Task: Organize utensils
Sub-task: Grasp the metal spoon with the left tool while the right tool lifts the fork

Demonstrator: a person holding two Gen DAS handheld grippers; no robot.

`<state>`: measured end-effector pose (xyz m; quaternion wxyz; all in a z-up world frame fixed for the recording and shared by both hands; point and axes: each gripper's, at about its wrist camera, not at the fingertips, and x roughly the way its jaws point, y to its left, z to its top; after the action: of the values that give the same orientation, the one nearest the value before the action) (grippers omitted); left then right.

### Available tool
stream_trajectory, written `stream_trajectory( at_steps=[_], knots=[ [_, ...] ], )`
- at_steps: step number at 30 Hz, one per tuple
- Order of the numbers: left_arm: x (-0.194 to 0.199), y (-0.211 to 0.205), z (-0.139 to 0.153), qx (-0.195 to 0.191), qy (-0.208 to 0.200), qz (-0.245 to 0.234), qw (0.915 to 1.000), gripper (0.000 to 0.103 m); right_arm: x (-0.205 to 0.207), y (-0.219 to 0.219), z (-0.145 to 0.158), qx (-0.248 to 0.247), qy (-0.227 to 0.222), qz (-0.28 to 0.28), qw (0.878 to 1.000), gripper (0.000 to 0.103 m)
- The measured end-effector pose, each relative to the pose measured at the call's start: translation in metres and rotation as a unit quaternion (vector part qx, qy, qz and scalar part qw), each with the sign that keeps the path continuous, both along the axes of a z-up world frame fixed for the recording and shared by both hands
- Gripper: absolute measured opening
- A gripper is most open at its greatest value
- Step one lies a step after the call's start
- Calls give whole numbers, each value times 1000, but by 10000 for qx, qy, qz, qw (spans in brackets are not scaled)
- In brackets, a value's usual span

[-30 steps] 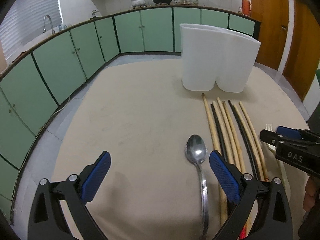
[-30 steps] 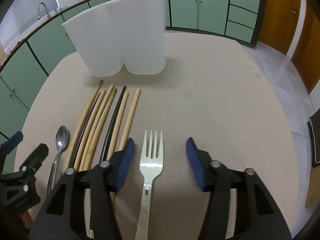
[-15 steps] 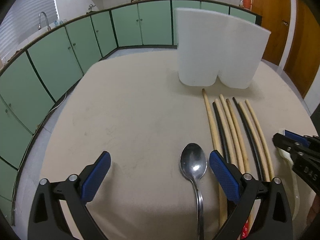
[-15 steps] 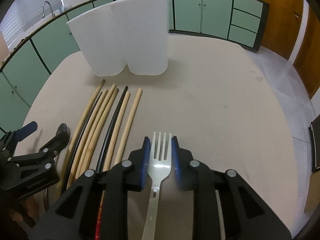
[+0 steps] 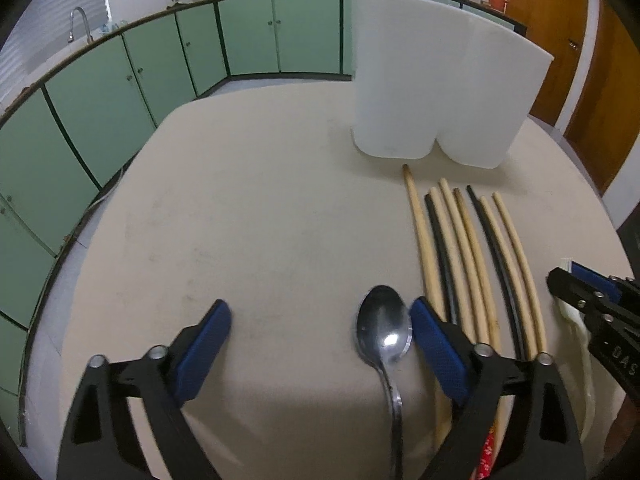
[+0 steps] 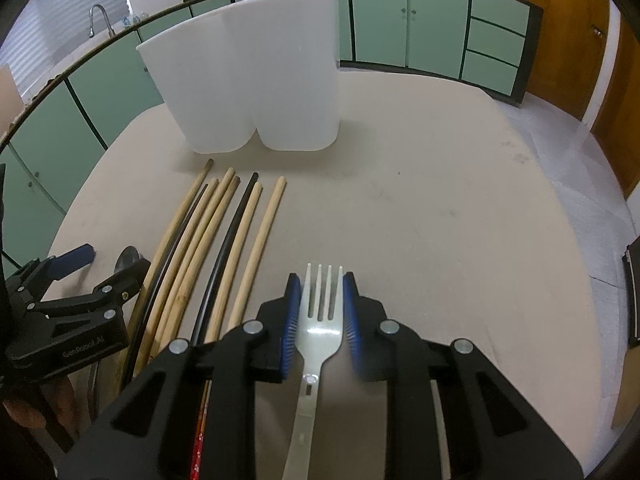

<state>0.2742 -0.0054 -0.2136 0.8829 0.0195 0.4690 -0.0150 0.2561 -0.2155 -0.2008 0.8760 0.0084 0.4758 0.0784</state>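
Pickup step: the right tool (image 6: 319, 312) pinches the fork (image 6: 320, 320) while the left tool (image 5: 320, 344), closing, straddles the spoon (image 5: 385, 330); both then need lifting toward the white holder (image 6: 256, 80).

Both wrist cameras sit low and close over the table (image 5: 248, 216), angled steeply down along their own fingers, facing the white holder (image 5: 436, 92) at upper frame. Both views share the holder, chopsticks (image 6: 208, 248) and green cabinets (image 6: 408, 20); each catches the other gripper at its edge.
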Motion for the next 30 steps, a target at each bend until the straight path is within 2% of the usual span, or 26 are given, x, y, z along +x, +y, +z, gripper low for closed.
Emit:
stream_trajectory(
  at_steps=[1,3,4,6,7,9,15,23,30],
  knots=[
    [0,-1,0,-15,3,-25,10000,80,1,0,1,-5,10,6,10000,22],
    [-1,-5,1,-51,-5,-96,9999,67,3,2,2,-68,27,36,10000,22],
    [-2,-7,2,-57,-16,-155,9999,63,3,2,2,-106,32,49,9999,22],
    [-5,-11,2,-66,-41,-267,9996,48,4,6,2,-130,48,60,9999,22],
    [-6,-14,3,-71,-60,-330,9994,44,5,6,3,-120,65,58,9999,21],
    [-8,-16,3,-78,-105,-407,9991,28,6,7,2,-99,74,56,9999,21],
    [-16,-9,8,-451,-219,-381,9980,28,4,2,6,25,11,9,10000,20],
    [-39,10,49,-857,-1055,-296,9903,28,-13,-11,45,181,-749,-44,9970,20],
    [-57,4,78,-809,-1758,-446,9801,28,-23,-10,82,293,-1325,101,9907,20]
  ],
)
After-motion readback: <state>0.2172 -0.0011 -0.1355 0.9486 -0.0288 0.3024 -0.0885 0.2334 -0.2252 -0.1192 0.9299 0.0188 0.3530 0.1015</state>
